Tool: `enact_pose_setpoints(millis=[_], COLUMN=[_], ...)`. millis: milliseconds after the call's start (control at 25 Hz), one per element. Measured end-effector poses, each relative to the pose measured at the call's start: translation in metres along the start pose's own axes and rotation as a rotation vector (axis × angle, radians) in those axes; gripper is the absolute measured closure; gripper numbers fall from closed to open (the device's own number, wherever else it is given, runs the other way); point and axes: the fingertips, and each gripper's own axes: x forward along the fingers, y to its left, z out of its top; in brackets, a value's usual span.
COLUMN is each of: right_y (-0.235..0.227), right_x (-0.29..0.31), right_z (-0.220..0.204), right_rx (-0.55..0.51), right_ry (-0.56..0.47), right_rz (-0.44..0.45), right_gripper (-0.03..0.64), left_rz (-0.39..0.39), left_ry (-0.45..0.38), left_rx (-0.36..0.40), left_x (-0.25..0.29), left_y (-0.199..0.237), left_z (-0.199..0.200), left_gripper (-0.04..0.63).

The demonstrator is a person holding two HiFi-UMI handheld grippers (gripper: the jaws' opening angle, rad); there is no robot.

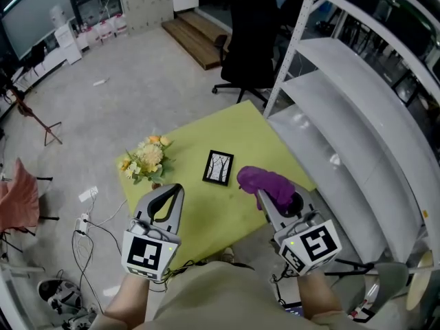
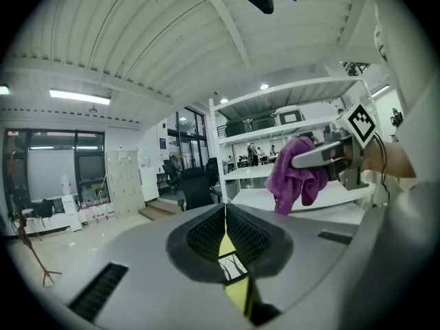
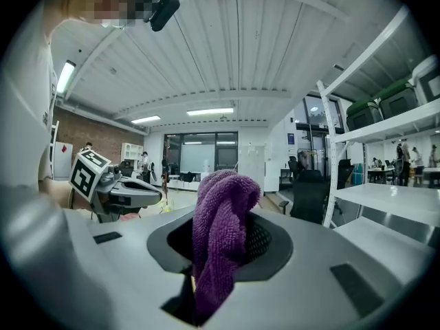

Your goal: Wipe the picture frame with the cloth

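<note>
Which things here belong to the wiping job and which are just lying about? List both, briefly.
Belongs to the job:
picture frame, flat on the green table
purple cloth, clamped in the right gripper
left gripper, shut and empty

Just lying about:
flower bunch on the table
black office chair
white shelving
</note>
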Motion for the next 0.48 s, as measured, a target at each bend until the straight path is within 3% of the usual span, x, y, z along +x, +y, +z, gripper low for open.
enact_pose_setpoints(millis=[480], right_y=[0.015], right_x=[0.019], right_z=[-0.024], right_rx=[-0.018], right_ry=[0.056], right_rz=[0.032], right_gripper=[0.514], left_rz=[-0.002], left_ry=[0.018], left_rx=[-0.012], left_x=[0.001], left_y=[0.004], left_z=[-0.013], left_gripper=[0.584])
